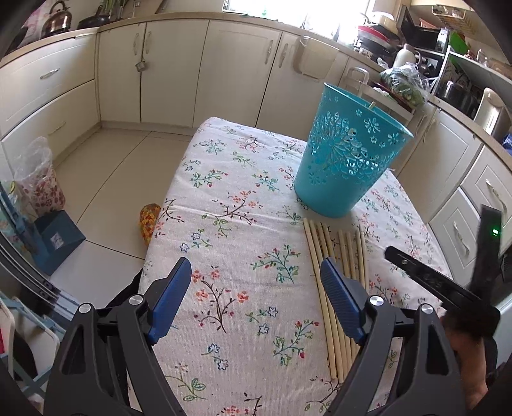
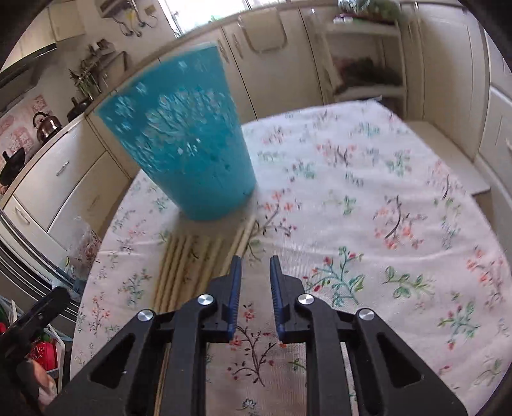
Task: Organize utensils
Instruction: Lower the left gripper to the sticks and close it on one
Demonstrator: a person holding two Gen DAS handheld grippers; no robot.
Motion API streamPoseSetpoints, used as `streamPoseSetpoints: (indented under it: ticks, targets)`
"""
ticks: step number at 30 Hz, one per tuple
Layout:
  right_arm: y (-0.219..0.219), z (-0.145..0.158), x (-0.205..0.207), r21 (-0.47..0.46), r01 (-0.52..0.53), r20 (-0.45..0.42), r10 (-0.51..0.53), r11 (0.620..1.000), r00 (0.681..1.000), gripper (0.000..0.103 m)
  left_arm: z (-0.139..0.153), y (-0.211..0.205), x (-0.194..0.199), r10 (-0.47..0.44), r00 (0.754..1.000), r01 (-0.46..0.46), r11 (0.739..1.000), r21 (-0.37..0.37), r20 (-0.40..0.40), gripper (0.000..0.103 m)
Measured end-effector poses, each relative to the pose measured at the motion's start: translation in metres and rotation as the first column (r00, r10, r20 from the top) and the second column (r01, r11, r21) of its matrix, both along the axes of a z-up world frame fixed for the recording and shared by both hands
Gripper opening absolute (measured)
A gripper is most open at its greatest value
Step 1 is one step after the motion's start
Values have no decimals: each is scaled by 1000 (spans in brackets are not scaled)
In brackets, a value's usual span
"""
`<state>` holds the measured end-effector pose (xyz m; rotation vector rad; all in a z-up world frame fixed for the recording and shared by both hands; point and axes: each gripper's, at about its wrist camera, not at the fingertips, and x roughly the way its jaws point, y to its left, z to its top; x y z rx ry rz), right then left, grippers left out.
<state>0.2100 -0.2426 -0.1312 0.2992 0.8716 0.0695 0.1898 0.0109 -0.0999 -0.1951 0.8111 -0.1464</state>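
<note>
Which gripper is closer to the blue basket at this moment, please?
Hard to call; both sit short of the blue basket, over the chopsticks lying in front of it. The left gripper stands wide open with the chopsticks at its right finger; the right gripper, nearly shut, holds nothing.

Landmark: table with floral cloth (image 1: 243,204), mid-kitchen. Cream cabinets (image 1: 179,70) run behind it and along its right side. Kettle (image 1: 57,20) on the counter far left-back of the table, dark pan (image 1: 94,20) beside it. White bin (image 1: 315,57) hangs on a cabinet door behind the table. Bag of greens (image 1: 404,83) on a rack back-right of the table, cluttered counter past that. Floor left of the table: blue box (image 1: 59,241), floral bag (image 1: 40,185), a patterned item (image 1: 148,220) at the table's edge. Tile floor (image 1: 112,169).
</note>
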Motion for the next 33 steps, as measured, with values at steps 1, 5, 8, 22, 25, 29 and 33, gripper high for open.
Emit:
streamPoseSetpoints:
  ticks: [1, 5, 8, 22, 25, 29, 33]
  targets:
    - [2, 0, 3, -7, -4, -2, 4, 1000, 1000, 19, 0, 0, 0, 1, 1000, -1, 1000, 0, -1, 79]
    - [15, -4, 13, -22, -33, -19, 32, 999, 999, 19, -2, -1, 1, 3, 1000, -3, 1000, 3, -9, 80]
    - [21, -7, 18, -51, -48, -38, 46, 998, 998, 19, -3, -2, 2, 0, 1000, 1, 1000, 11, -13, 80]
    - [33, -9, 18, -202, -127, -76, 113, 971, 991, 17, -8, -9, 4, -7, 999, 8, 1000, 27, -33, 80]
    - [37, -10, 20, -220, -141, -86, 125, 965, 988, 17, -9, -11, 4, -10, 999, 12, 999, 40, -38, 80]
    - [30, -8, 18, -228, -159, -117, 135, 961, 984, 13, -10, -13, 5, -10, 999, 13, 998, 55, -45, 80]
    - [16, -8, 15, -191, -152, -119, 131, 970, 984, 13, -11, -16, 6, -10, 999, 13, 997, 70, -53, 80]
